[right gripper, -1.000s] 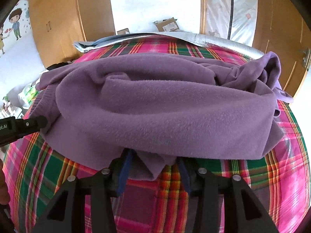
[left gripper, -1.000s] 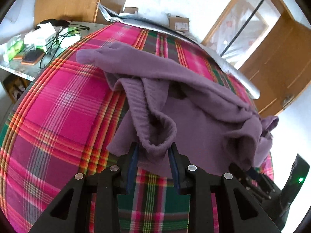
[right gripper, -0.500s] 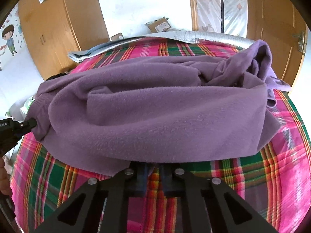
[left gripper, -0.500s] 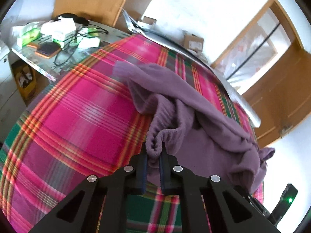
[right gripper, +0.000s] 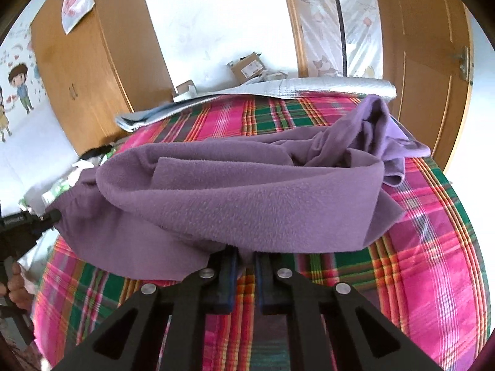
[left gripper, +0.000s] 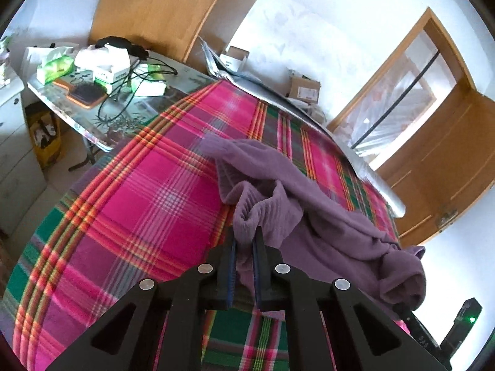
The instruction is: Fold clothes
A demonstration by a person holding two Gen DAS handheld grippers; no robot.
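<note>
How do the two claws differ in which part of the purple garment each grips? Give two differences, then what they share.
The left claw pinches a ribbed band; the right claw pinches a plain fleece edge. Fabric stands bunched above the left claw, but drapes broadly over the right. Both are shut on the same purple garment, above the plaid cover.

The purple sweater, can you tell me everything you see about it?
The purple sweater looks soft and fleecy, with a ribbed hem. It lies crumpled on the pink plaid bedspread. The left hand-held gripper pinches the hem; the right hand-held gripper pinches another edge.
</note>
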